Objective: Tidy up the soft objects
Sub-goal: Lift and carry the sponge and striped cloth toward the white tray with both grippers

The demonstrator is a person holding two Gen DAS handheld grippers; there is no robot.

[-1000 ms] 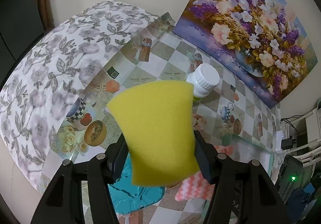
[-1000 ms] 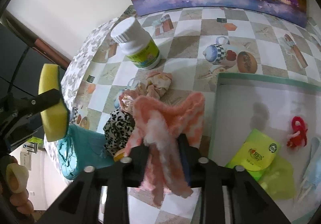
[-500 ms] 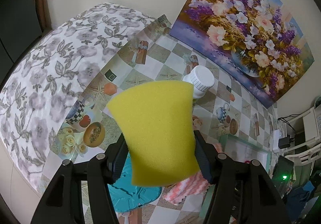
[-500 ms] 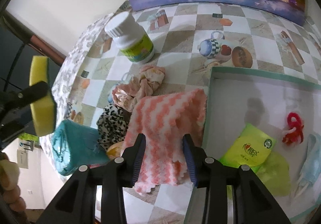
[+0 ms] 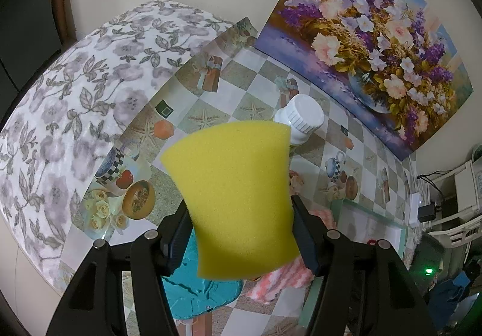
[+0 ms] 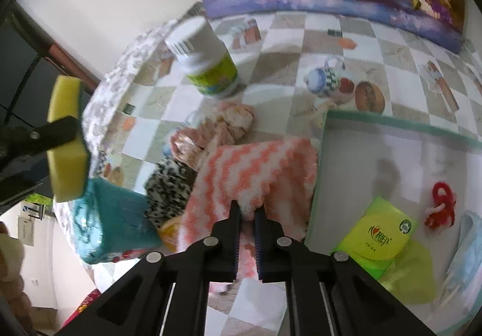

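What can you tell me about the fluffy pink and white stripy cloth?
The pink and white cloth is a fuzzy, plush-looking towel with wavy coral and white stripes. It lies rumpled on the checkered tablecloth, its right edge against the green-rimmed tray. A leopard-print fabric piece and a peach scrunchie touch its left and top sides. The right hand-held gripper is shut on a raised fold at its near edge.

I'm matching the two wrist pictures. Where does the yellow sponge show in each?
Left wrist: the yellow sponge fills the centre, clamped in the left gripper.
Right wrist: it sits at the far left edge, seen edge-on.
Shared landmark: the white-capped bottle.
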